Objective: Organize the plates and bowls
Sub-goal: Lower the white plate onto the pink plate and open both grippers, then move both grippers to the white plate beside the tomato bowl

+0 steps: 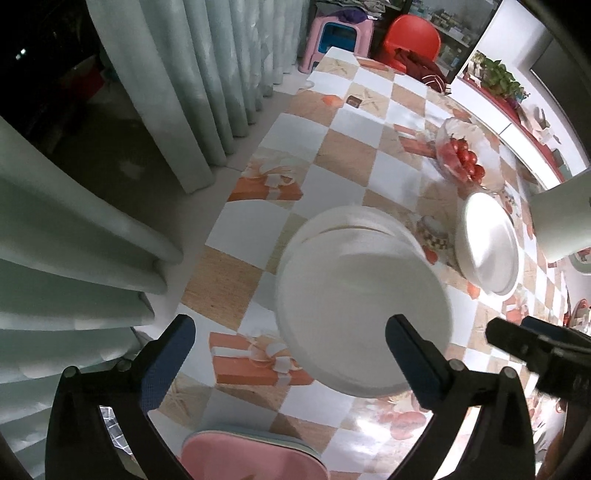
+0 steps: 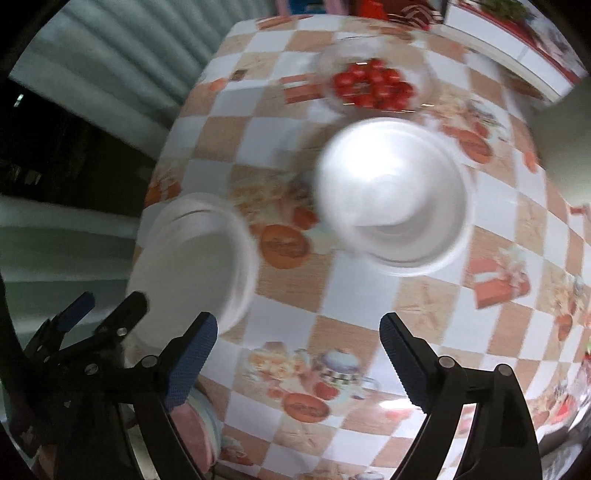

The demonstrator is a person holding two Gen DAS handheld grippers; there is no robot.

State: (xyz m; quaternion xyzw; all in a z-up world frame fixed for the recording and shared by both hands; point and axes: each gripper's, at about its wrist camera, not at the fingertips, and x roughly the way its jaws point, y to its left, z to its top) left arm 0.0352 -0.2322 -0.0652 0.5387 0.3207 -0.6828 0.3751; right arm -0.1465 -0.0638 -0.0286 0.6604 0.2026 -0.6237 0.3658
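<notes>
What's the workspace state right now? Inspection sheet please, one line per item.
Surface: table under a checked cloth printed with gift boxes and food.
Job's things: stack of white plates near the left edge; white bowls, apparently nested, to its right, blurred in the right view.
Clutter: glass bowl of tomatoes behind the white bowls; pink item at the near edge.
Grippers: left claw open, nothing between its fingers, over the plates' near rim; right claw open and empty above bare cloth.
Cables: nothing seen.
Surroundings: curtains to the left, red chair and pink stool beyond the far end, shelf with plant to the right.
</notes>
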